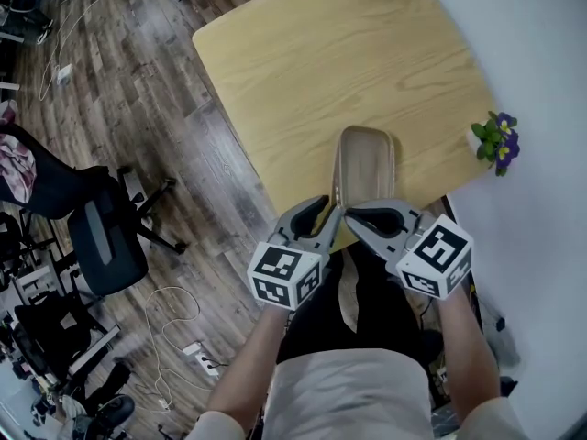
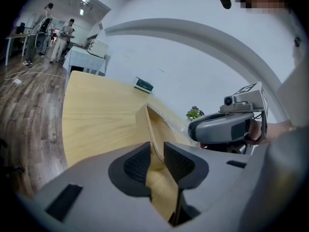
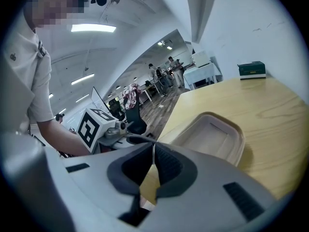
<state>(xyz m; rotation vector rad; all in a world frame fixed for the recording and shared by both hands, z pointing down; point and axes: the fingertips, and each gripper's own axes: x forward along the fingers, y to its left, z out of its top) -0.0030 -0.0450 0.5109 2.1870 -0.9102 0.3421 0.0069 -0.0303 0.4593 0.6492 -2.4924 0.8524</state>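
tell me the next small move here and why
Probably raise both together, evenly: the left gripper and right gripper each pinch the near rim of the beige tray, tilted at the wooden table edge, so uneven motion could twist it.

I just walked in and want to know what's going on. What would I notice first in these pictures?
Right in the middle, the left gripper and the right gripper, each carrying a black-and-white patterned cube, both pinch the near rim of a beige tray at the near edge of a wooden table. A little plant with purple flowers stands at the table's right edge.
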